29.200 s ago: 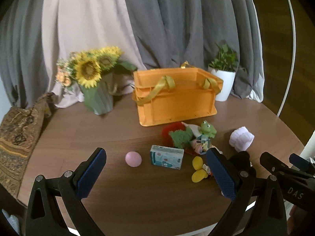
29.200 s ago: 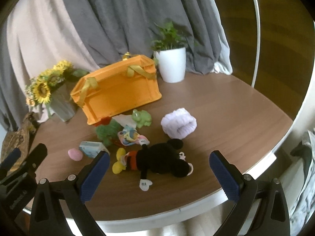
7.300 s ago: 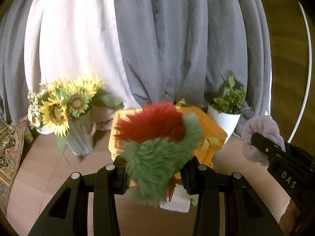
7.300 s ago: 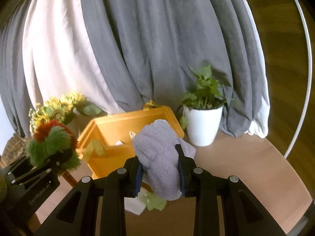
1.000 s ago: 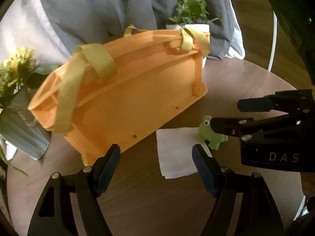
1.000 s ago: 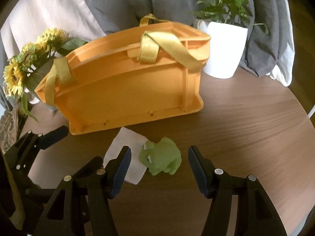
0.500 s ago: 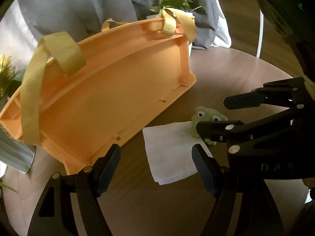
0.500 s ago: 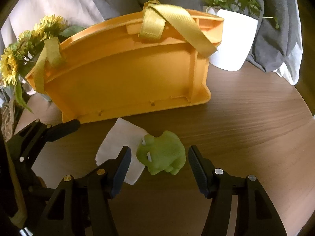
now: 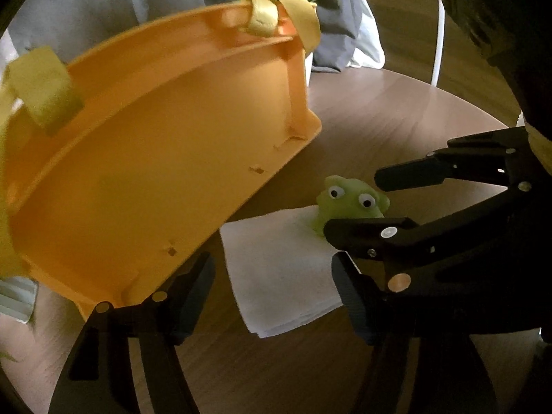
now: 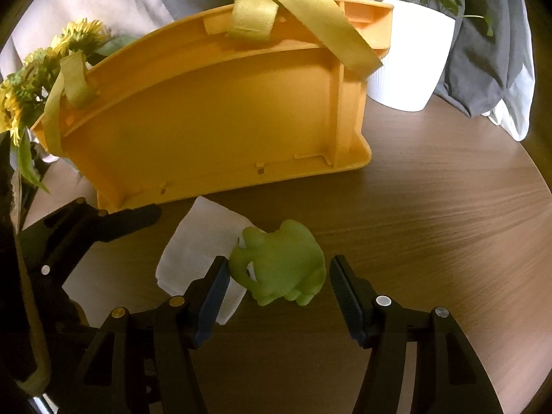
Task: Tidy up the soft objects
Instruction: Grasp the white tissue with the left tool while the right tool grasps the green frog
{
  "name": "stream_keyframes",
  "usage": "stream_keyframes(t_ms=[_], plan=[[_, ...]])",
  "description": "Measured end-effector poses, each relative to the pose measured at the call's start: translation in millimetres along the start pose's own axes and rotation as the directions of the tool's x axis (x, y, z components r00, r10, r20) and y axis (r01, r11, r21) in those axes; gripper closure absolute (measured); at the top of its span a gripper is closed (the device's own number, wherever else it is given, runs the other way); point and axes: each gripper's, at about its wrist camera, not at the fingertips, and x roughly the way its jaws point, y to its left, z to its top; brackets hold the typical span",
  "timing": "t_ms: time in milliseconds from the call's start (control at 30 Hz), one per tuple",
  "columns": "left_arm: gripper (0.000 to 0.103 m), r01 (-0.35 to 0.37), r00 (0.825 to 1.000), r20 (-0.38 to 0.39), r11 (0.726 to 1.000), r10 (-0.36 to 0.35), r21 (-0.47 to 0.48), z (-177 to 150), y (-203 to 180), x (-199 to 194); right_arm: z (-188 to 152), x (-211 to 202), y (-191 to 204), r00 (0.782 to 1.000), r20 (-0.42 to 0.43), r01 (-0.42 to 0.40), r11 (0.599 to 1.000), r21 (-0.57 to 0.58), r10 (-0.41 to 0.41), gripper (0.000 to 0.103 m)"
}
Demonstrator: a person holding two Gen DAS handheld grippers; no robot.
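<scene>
An orange plastic crate (image 10: 214,117) with yellow webbing handles (image 10: 296,10) stands on the round wooden tabletop (image 10: 448,207), filling most of both views and walling off the far side just behind the work area. To its left a bunch of sunflowers (image 10: 31,79) leans in, and to its right stands a white ribbed pot (image 10: 410,58) holding a green plant; grey and pale curtains (image 10: 483,51) hang behind them all. Just in front of the crate lies a folded white cloth (image 9: 286,272), flat on the wood, and a green frog toy (image 10: 279,265) sits at its right edge, its head overlapping the cloth, its googly eyes facing the left wrist camera. The right gripper (image 10: 276,286) is lowered around the frog with its jaws apart: the frog's head is at or almost at the left pad, whether touching I cannot tell, while a clear gap remains at the right pad. The left gripper (image 9: 272,296) straddles the cloth, jaws apart and just closing somewhat, with the cloth between them but not pinched. One of its fingers (image 9: 193,293) stands close beside the crate's lower front edge, and the right gripper's fingers crowd in from the right.
</scene>
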Motion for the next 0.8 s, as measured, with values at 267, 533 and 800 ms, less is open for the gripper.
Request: stream_keyframes(t_ms=[267, 533, 800], plan=[[0.055, 0.044, 0.999, -0.015, 0.999, -0.044, -0.004, 0, -3, 5, -1, 1, 0, 1.000, 0.001, -0.008, 1.000, 0.010, 0.008, 0.042], [0.083, 0.080, 0.997, -0.014, 0.997, -0.080, -0.014, -2, -9, 4, -5, -4, -3, 1.000, 0.013, -0.006, 0.999, 0.040, 0.005, 0.045], [0.095, 0.063, 0.998, -0.015, 0.993, -0.064, -0.096, -2, -6, 2, -3, -13, -9, 0.999, 0.055, 0.001, 0.999, 0.041, -0.003, 0.056]])
